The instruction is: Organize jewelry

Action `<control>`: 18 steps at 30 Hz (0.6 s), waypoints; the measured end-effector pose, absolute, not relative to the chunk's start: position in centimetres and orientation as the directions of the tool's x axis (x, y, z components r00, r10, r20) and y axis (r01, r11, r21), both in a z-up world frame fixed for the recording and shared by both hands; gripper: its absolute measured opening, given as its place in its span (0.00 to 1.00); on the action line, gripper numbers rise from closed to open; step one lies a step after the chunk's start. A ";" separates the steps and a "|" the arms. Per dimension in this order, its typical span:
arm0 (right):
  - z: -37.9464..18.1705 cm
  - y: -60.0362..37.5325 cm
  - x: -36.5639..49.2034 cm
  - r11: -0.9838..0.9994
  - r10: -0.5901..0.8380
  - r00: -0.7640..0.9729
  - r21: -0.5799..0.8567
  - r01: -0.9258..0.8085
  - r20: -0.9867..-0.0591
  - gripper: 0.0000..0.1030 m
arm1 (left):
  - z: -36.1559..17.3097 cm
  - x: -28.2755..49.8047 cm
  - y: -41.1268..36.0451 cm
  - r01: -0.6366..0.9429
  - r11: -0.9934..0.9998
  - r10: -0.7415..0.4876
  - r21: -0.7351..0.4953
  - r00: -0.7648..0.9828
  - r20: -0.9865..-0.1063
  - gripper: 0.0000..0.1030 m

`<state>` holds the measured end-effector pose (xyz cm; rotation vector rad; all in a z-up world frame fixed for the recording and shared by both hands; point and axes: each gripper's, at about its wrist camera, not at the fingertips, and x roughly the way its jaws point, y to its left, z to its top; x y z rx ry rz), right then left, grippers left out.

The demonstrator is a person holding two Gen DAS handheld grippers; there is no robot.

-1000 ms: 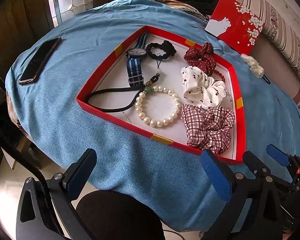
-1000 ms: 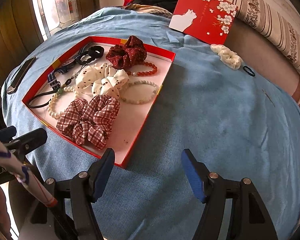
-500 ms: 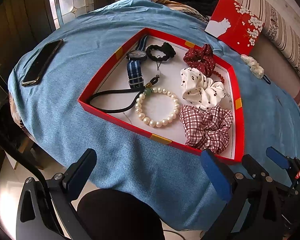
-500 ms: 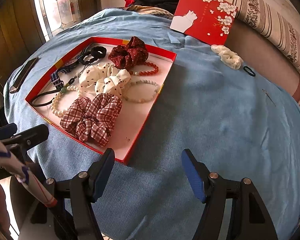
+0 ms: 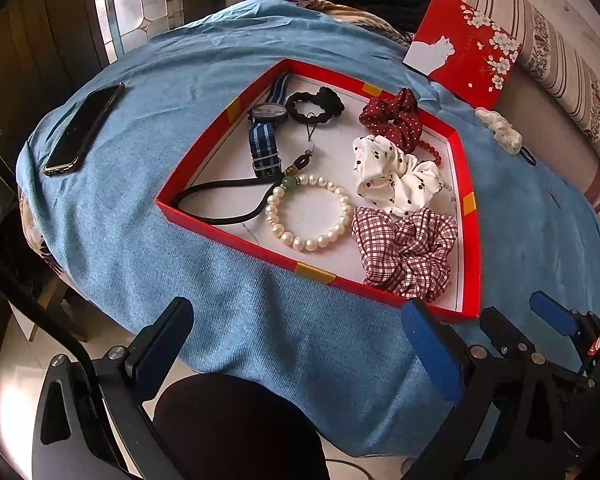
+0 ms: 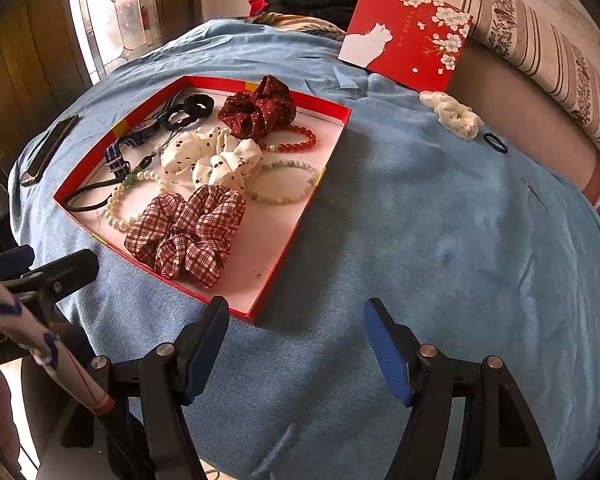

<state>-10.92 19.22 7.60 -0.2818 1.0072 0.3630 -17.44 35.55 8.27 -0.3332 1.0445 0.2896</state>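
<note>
A red tray [image 5: 220, 236] [image 6: 324, 184] sits on a blue cloth. It holds a pearl bracelet [image 5: 308, 212], a striped watch [image 5: 269, 128], a black cord [image 5: 220, 200], a black hair tie [image 5: 316, 104], a plaid scrunchie [image 5: 406, 252] [image 6: 188, 234], a white dotted scrunchie [image 5: 396, 176] [image 6: 212, 160], a dark red scrunchie [image 5: 392, 118] [image 6: 258, 108], a red bead bracelet [image 6: 296, 142] and a pale bead bracelet [image 6: 284, 184]. My left gripper [image 5: 296, 344] is open and empty before the tray's near edge. My right gripper [image 6: 296, 340] is open and empty by the tray's near corner.
A white scrunchie [image 6: 452, 114] [image 5: 500, 130] and a small dark hair tie [image 6: 496, 142] lie on the cloth to the right of the tray. A red lid with a cat picture [image 6: 406, 34] [image 5: 464, 48] leans at the back. A phone [image 5: 84, 128] lies left.
Both grippers have drawn back slightly from the tray; the scene looks a little farther away. Both stay open and empty. Nothing in the tray has moved.
</note>
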 end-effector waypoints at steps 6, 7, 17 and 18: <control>7.4 19.3 -10.9 0.905 0.162 0.479 -0.064 -0.421 -0.863 0.72 | 8.0 -17.5 35.9 -0.395 0.909 0.072 -0.135 0.467 -0.881 1.00; 7.4 19.3 -10.9 0.905 0.161 0.479 -0.064 -0.420 -0.863 0.72 | 8.0 -17.4 35.9 -0.395 0.909 0.072 -0.135 0.467 -0.881 1.00; 7.3 19.4 -10.8 0.906 0.159 0.477 -0.065 -0.419 -0.865 0.72 | 7.8 -17.3 35.7 -0.384 0.914 0.070 -0.129 0.463 -0.883 1.00; 7.2 19.4 -10.8 0.906 0.159 0.477 -0.065 -0.419 -0.864 0.72 | 7.8 -17.3 35.7 -0.383 0.915 0.071 -0.127 0.463 -0.883 1.00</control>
